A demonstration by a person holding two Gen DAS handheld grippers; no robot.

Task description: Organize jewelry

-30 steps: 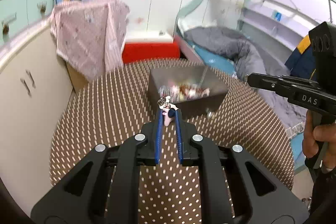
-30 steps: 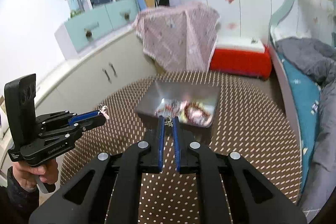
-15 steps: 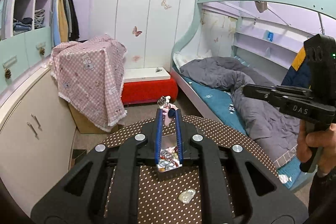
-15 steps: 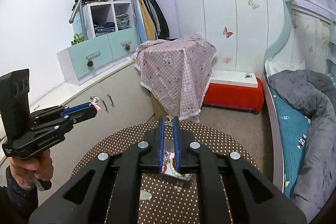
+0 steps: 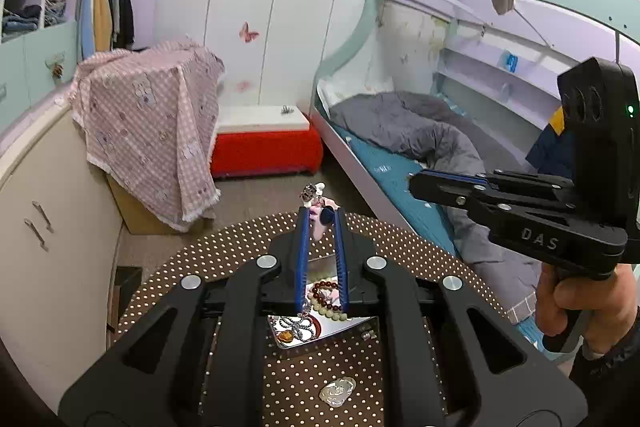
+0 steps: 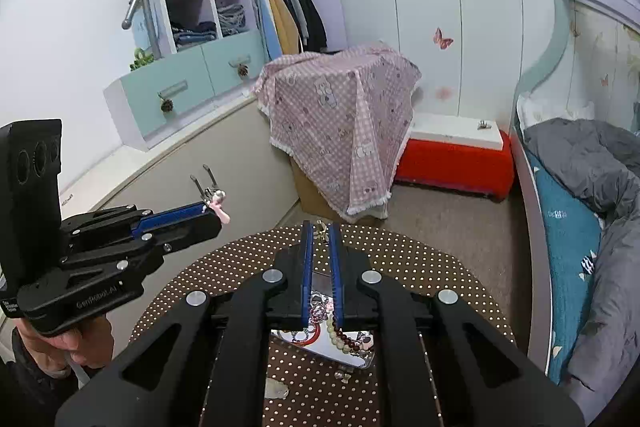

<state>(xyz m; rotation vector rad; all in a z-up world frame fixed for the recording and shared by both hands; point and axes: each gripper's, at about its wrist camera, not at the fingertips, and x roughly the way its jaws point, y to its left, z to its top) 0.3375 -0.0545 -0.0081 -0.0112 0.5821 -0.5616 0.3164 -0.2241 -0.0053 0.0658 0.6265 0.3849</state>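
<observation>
Two small pieces lifted clear of the tray

Our left gripper (image 5: 320, 215) clamps a pink charm (image 5: 317, 205) at its tips, and our right gripper (image 6: 320, 229) pinches a tiny metal piece (image 6: 321, 227), both held high above the mirrored tray (image 5: 352, 325) of beads on the dotted table (image 5: 224, 251), probably so that nothing snags.

Both tongs are rising away from the metal tray (image 5: 362, 325) on the table (image 5: 224, 255), the left tongs (image 5: 320, 215) carrying the pink charm (image 5: 318, 201), the right tongs (image 6: 320, 231) a small metal piece (image 6: 321, 227).
</observation>
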